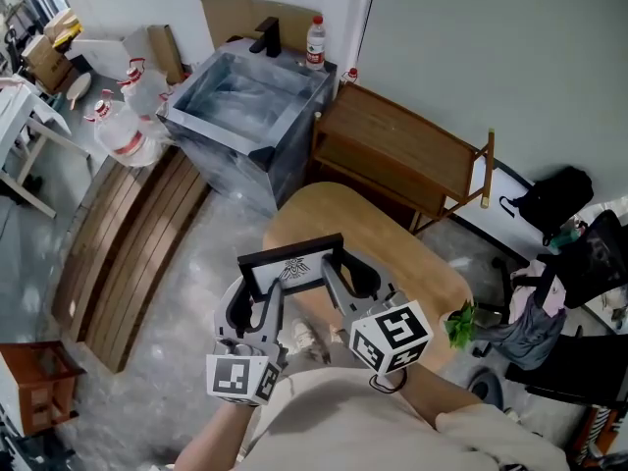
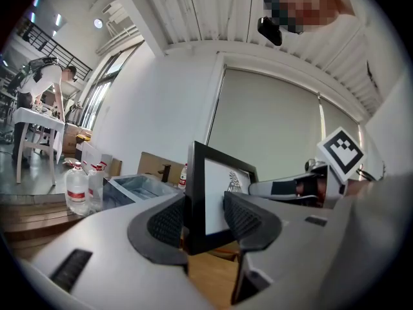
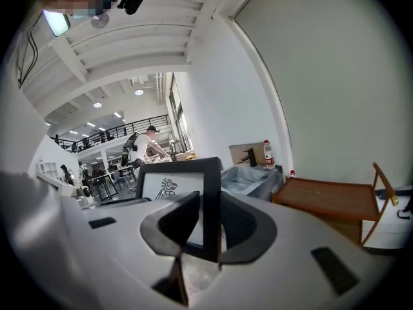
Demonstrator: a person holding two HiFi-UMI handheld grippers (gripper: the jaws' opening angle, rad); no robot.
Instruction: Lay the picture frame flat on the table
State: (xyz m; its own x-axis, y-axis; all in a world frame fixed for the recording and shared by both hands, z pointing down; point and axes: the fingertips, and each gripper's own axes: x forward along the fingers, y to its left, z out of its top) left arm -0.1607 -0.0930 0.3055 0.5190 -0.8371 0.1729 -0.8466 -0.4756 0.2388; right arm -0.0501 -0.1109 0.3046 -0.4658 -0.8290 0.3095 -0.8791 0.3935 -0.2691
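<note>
Head view: left gripper and right gripper each clamp one side of the upright picture frame between them, over a round wooden table; mottled grey floor and pale wall beyond.

- This is looking like a big open workshop or studio loft, not a home.
- A mezzanine railing is running under ceiling lights, with a person working at tables back there.
- Water jugs, cardboard boxes and wooden slats are sitting on the bare grey floor.
- A marble-look sink block is standing by the wall.
</note>
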